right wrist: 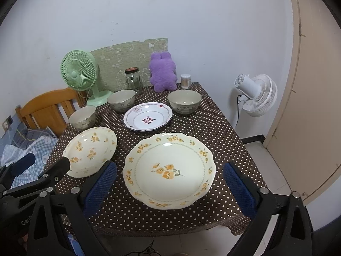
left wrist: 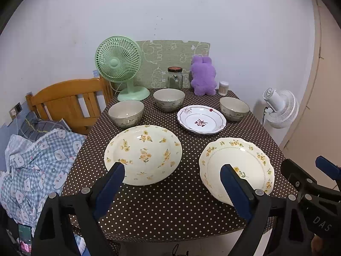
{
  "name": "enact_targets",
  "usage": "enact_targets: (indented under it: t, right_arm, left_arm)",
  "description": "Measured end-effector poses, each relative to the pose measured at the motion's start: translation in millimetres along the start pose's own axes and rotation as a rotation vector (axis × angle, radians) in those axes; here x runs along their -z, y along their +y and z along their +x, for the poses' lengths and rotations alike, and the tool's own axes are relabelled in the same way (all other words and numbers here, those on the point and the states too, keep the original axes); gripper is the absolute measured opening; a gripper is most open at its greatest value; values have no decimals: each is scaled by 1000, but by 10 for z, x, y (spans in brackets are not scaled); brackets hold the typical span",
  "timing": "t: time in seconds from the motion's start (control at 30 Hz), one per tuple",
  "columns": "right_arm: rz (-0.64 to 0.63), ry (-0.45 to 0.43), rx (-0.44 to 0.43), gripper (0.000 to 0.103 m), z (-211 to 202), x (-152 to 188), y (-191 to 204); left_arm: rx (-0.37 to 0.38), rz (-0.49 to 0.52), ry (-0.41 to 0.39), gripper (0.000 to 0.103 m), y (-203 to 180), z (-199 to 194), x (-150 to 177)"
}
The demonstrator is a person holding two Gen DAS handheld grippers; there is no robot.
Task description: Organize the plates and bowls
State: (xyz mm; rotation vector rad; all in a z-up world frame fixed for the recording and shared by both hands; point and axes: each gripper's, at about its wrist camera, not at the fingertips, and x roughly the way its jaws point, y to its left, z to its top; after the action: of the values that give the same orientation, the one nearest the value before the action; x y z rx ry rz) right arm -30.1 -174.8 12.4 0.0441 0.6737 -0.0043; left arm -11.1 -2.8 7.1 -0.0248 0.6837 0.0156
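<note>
The bench (left wrist: pixel 181 209), draped in a brown cloth with white dots, carries everything and stands against a pale wall with a bed (left wrist: pixel 32 160) at its left side. Nearest the front edge lie the two biggest pieces: a cream plate with scattered yellow flowers (left wrist: pixel 142 153) on the left, and just apart from it on the right a scalloped cream plate with one yellow spray at its centre (right wrist: pixel 170 170). Behind and between them sits a smaller white plate with a pink motif (left wrist: pixel 201 119). Three grey-green bowls stand upright farther back: a left bowl (left wrist: pixel 125 113) just behind the flowered plate, a middle bowl (left wrist: pixel 169 99) near the back, and a right bowl (left wrist: pixel 234 108) just beside the white plate. Along the wall are a green fan (left wrist: pixel 119 64), a purple plush toy (left wrist: pixel 202 75) and a glass jar (left wrist: pixel 175 77). The left claw (left wrist: pixel 172 177) hangs over the front of the bench with its blue pads spread wide and nothing between them; the right claw (right wrist: pixel 170 177) is equally wide, framing the scalloped plate without touching it.
</note>
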Motion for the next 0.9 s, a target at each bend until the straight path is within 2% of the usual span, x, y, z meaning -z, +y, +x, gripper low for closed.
enact_targets:
  t: [0.53, 0.9]
  right_arm:
    - [3, 4, 4, 100, 44, -35, 55]
    - [60, 27, 68, 100, 146, -63, -20]
  left_arm:
    - [17, 2, 2, 90, 59, 59, -60]
    - [58, 45, 28, 85, -42, 175, -52]
